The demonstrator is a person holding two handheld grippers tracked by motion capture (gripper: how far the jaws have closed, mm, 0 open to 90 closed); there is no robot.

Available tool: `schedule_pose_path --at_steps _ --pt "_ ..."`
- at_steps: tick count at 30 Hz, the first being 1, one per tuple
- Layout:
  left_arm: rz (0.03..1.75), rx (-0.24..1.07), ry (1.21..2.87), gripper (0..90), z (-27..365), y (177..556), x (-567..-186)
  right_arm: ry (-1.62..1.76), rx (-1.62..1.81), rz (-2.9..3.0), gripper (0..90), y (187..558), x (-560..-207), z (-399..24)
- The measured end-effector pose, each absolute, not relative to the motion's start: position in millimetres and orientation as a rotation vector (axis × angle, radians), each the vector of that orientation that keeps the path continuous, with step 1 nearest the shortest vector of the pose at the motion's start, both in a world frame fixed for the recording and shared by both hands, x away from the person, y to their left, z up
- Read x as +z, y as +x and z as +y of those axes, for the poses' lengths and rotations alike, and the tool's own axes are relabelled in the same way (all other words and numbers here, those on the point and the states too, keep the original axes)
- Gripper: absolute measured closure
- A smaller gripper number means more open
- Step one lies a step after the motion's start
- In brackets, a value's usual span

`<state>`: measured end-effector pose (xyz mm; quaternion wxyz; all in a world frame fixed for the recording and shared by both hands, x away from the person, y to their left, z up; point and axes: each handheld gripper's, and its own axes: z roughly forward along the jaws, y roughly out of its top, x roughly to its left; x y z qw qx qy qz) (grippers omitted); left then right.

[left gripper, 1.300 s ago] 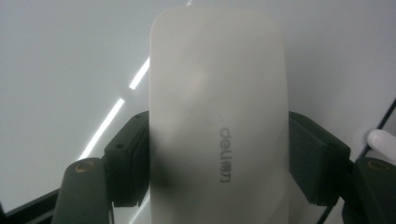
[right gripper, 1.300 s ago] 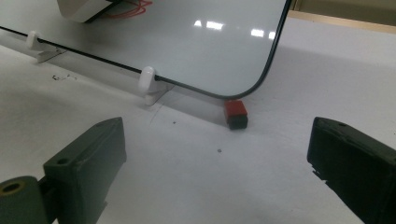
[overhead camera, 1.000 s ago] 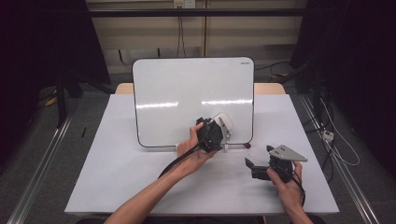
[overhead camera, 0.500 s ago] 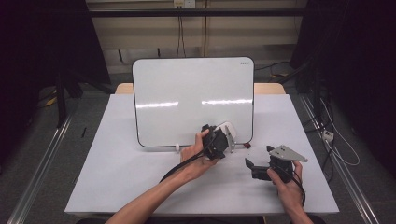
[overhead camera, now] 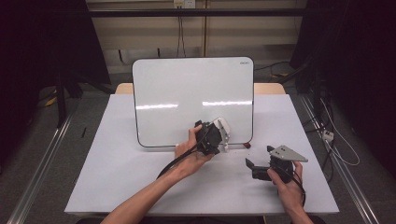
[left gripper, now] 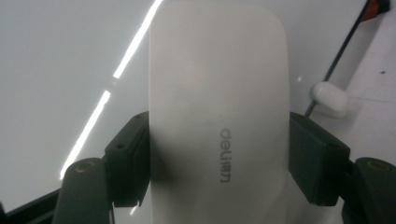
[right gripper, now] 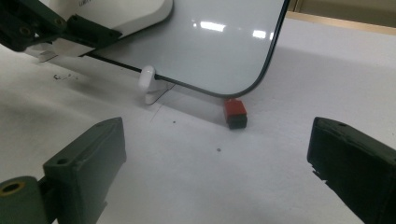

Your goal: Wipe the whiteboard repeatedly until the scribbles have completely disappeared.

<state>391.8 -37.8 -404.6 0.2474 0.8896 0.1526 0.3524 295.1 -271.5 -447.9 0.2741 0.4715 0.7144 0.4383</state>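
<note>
My left tool (overhead camera: 219,135) clamped on eraser (left gripper: 217,107), pads gripping long sides so flat face meets whiteboard (overhead camera: 187,93) near lower right corner. Right tool (overhead camera: 254,168) apart, parked low over counter (overhead camera: 116,168), clear of wiping.

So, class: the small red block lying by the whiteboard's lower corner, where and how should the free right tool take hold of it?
Grip the red block across its two short flat sides, coming down from above and from the table side. The whiteboard edge hangs just behind it, so approaching from there looks blocked. The right tool stands open, facing it.
</note>
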Motion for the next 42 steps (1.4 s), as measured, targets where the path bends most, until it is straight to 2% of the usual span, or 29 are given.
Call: schedule_pose_path --at_steps 22,29,42 --pt "0.595 0.957 2.322 30.6 28.7 416.4 -378.8 1.274 1.176 1.92 4.5 295.4 -448.3 -271.4" --pt "0.602 1.011 2.309 30.5 15.1 412.6 -382.3 1.273 1.174 1.919 4.5 296.1 -448.0 -269.9" --pt "0.423 1.044 2.371 30.6 -43.4 399.1 -396.1 1.269 1.176 1.92 4.5 295.9 -447.7 -270.3"
